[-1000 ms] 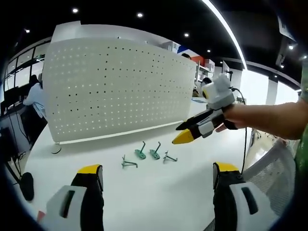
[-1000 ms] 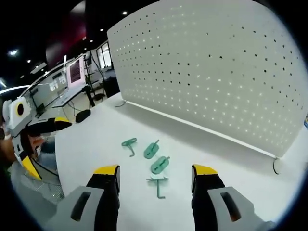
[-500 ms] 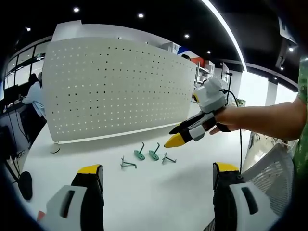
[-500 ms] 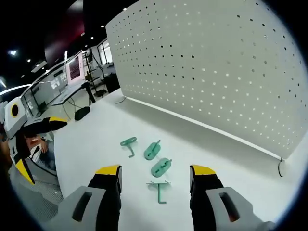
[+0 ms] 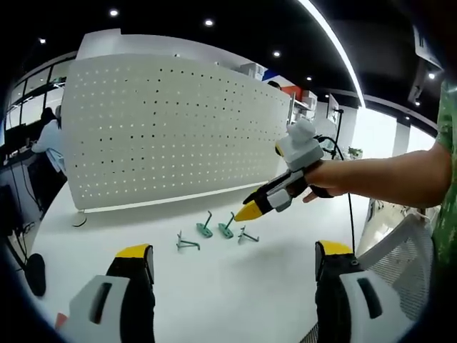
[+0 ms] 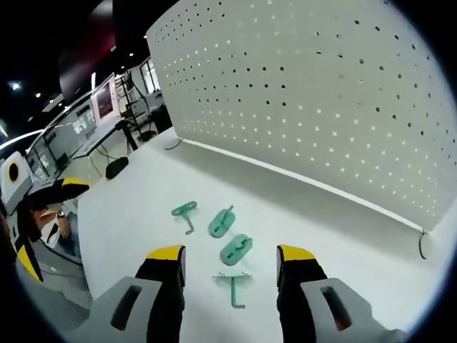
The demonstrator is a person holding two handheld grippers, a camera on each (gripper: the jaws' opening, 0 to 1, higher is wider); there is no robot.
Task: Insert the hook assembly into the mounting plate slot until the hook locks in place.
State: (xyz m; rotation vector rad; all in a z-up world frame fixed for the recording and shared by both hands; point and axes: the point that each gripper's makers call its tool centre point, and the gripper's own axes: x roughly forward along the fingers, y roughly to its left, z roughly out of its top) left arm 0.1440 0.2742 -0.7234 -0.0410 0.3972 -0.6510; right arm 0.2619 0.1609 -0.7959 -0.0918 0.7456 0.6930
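Observation:
A white perforated mounting plate (image 5: 171, 128) stands upright along the back of the white table (image 5: 235, 300). In front of it lie several green hook pieces: one wire hook (image 5: 187, 243), two flat-based hooks (image 5: 206, 229) (image 5: 227, 227) and another wire hook (image 5: 248, 234). My right gripper (image 5: 246, 212), held by a hand, hangs just above the rightmost hooks, yellow tips pointing down at them. In the right gripper view it (image 6: 230, 254) is open, with a flat-based hook (image 6: 236, 250) showing between its jaws and a wire hook (image 6: 233, 286) below. My left gripper (image 5: 234, 250) is open and holds nothing.
A black cable loop (image 5: 78, 220) lies at the plate's left foot. A mesh chair back (image 5: 400, 250) stands beyond the table's right edge. A person (image 5: 50, 139) stands far left. Desks with monitors (image 6: 107, 107) lie past the table's far side.
The right gripper has moved down and to the left, closer to the green hooks, which now look larger in its view. The left gripper and the hooks have stayed put.

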